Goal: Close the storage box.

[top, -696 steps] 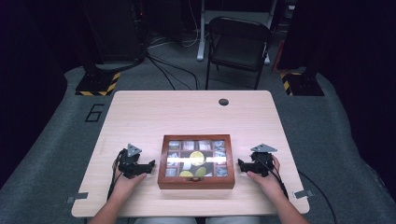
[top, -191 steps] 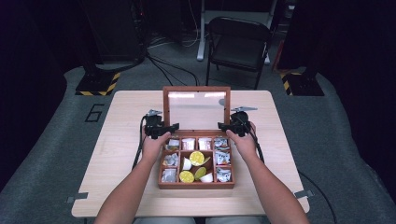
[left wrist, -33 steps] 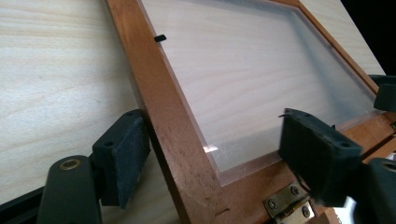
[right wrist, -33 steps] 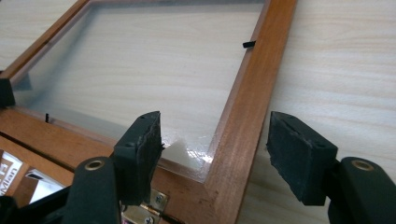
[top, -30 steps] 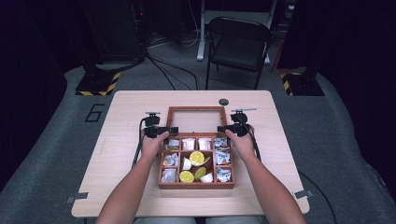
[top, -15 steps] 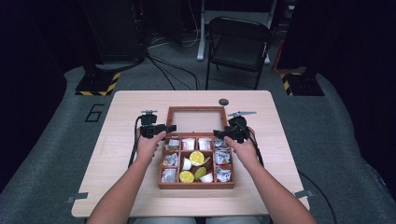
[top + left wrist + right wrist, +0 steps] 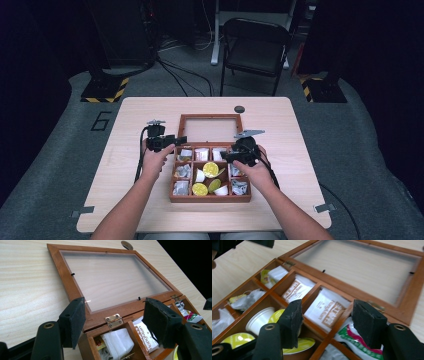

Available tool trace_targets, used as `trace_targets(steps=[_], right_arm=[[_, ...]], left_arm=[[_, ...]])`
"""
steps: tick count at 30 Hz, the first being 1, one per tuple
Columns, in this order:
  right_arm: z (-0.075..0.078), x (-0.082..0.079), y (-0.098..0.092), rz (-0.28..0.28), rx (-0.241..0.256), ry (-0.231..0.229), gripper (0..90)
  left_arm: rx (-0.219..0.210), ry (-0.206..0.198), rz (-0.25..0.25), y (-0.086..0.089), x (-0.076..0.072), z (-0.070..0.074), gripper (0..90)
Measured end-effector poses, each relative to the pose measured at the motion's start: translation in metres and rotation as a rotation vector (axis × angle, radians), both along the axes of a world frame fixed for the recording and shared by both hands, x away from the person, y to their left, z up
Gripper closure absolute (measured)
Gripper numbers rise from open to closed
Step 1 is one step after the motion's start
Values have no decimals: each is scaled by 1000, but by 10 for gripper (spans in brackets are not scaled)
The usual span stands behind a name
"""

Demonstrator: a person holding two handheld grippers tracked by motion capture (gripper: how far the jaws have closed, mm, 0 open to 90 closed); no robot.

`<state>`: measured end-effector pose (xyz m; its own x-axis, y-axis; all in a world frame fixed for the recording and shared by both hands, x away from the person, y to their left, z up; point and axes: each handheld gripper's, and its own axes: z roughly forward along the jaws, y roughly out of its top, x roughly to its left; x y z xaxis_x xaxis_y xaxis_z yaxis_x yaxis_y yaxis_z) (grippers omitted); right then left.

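Wooden box [image 7: 210, 172] at mid-table [image 7: 130, 125], near the person's edge, open. Lid [image 7: 210, 129] swung fully back, flat on the tabletop behind the box, glass pane up, joined by brass hinges [image 7: 114, 320] along the rear wall. Inside, a grid of compartments: white sachets [image 7: 201, 153] across the back row, yellow-lidded cups [image 7: 210, 169] and white cups in the middle column, crinkled silver packets [image 7: 181, 171] down the left column, one more at front right. Left gripper [image 7: 172, 141] held over the box's rear left corner, jaws released, spread wide, nothing between the pads; in the left gripper view the pads [image 7: 75, 321] stand either side of the hinge line, above the corner compartment with a white teabag [image 7: 117, 341], apart from the wood as far as can be told. Right gripper [image 7: 226, 155] over the rear right part of the box, jaws likewise released and holding nothing; in the right gripper view one pad hangs over the cups [image 7: 260, 318], the other over a green-and-red packet [image 7: 355, 341], printed sachets [image 7: 325, 310] between them. Left hand [image 7: 156, 159] beside the box's left wall, right hand [image 7: 252, 170] over its right side. Small dark round thing [image 7: 239, 109] on the table beyond the lid, well apart from it. Black chair [image 7: 257, 47] on the floor past the far edge.
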<state>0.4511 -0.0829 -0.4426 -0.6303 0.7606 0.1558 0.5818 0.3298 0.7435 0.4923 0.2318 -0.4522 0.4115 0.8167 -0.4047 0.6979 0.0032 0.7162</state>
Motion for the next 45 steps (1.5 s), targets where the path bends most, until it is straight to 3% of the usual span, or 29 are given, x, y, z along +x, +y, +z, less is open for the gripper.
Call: trace_targets(steps=[11, 14, 19, 21, 32, 38, 45], right_arm=[[-12, -15, 19, 82, -29, 12, 409], [-16, -18, 22, 97, -36, 16, 409], [-21, -23, 29, 103, -45, 41, 402], [-22, -23, 32, 115, -53, 31, 400], [-32, -28, 47, 135, -91, 37, 391], [-36, -30, 53, 140, -116, 37, 378], [-40, -30, 61, 156, -157, 47, 363]], left_arm=[[28, -26, -31, -9, -8, 4, 341], [14, -33, -29, -10, -11, 3, 341], [-1, -26, -26, -6, -13, -1, 341], [-13, -25, -22, -4, -14, -3, 341], [19, -45, -30, -3, -19, 0, 340], [-8, -51, -26, 1, -20, -1, 341], [-8, -50, -18, 3, -20, -3, 341]])
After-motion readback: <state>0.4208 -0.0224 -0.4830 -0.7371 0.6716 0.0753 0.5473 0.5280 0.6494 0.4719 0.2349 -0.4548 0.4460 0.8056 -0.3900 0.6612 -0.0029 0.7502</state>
